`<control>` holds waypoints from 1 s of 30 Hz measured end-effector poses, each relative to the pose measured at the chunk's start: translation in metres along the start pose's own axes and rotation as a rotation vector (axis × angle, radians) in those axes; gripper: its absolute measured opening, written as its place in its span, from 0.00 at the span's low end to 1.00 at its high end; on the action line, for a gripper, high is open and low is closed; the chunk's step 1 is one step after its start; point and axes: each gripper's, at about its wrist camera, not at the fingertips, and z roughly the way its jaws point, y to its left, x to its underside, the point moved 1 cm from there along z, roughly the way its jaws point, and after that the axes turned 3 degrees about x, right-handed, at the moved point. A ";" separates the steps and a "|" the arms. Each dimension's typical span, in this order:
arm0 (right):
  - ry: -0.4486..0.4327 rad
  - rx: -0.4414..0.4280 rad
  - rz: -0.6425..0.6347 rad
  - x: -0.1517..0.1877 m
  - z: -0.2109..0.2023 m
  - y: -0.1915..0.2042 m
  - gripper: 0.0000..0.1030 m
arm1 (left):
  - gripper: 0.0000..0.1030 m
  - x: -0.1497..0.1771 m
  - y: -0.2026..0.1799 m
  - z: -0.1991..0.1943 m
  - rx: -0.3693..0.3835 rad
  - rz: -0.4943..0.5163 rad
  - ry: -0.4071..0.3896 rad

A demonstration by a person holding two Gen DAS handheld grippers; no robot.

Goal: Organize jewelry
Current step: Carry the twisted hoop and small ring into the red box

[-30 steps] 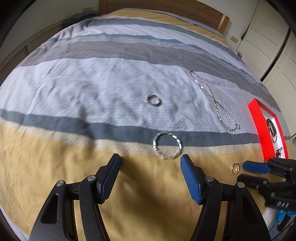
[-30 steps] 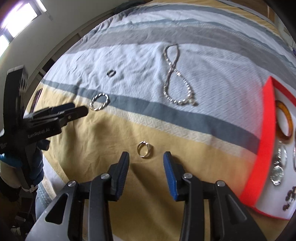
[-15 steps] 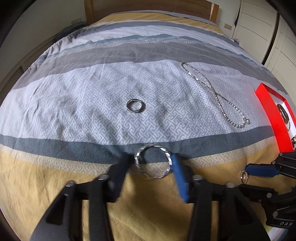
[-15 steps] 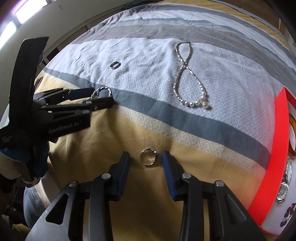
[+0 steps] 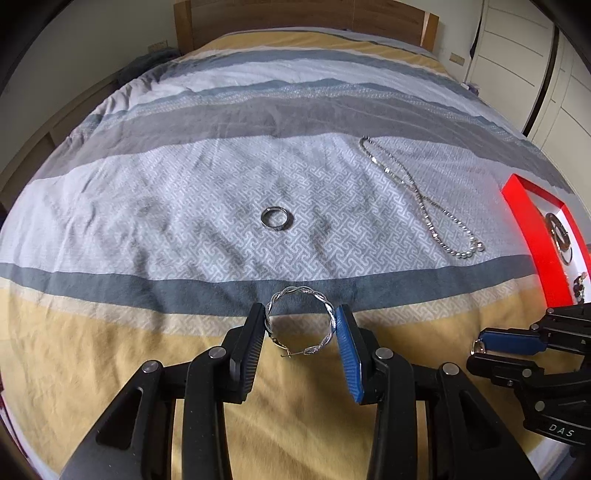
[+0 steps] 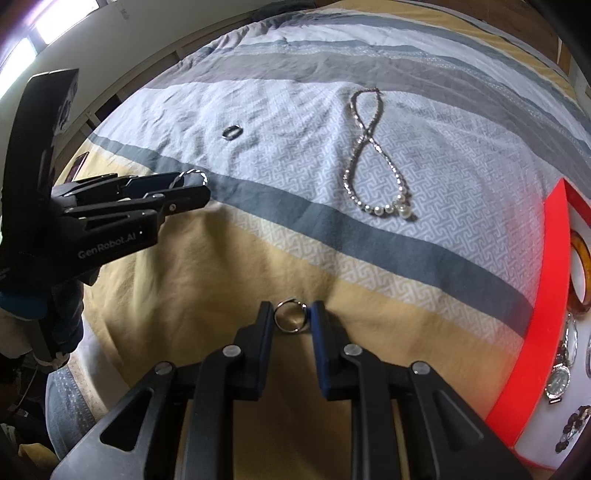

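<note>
My left gripper [image 5: 300,319] is shut on a twisted silver hoop earring [image 5: 301,295], its fingers touching both sides; it also shows in the right wrist view [image 6: 192,177]. My right gripper [image 6: 290,315] is shut on a small gold hoop ring [image 6: 290,320] lying on the yellow stripe of the bed. A silver ring [image 5: 275,218] lies on the patterned stripe beyond the left gripper. A pearl-and-chain necklace [image 6: 364,147] lies in a figure-eight. The red jewelry tray [image 6: 532,332] sits at the right.
The tray holds an amber bangle [image 6: 581,273], a wristwatch [image 6: 557,380] and dark beads [image 6: 572,428]. The striped bedspread [image 5: 221,110] runs back to a wooden headboard [image 5: 295,18]. White wardrobe doors [image 5: 524,44] stand at the right.
Both grippers moved forward and closed: the left around the twisted hoop earring, the right around the small gold hoop ring. Both were open and short of them before.
</note>
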 end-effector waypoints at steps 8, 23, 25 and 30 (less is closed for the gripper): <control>-0.076 -0.016 -0.006 0.012 -0.046 0.011 0.19 | 0.37 -0.003 -0.006 -0.043 -0.018 0.005 -0.048; -0.231 0.096 0.168 0.069 -0.153 -0.086 0.19 | 0.37 -0.015 -0.143 -0.079 0.101 0.160 -0.100; -0.241 0.113 0.196 0.076 -0.161 -0.104 0.19 | 0.37 -0.016 -0.167 -0.075 0.126 0.186 -0.094; -0.259 0.157 0.273 0.091 -0.176 -0.155 0.19 | 0.37 -0.030 -0.227 -0.061 0.176 0.265 -0.083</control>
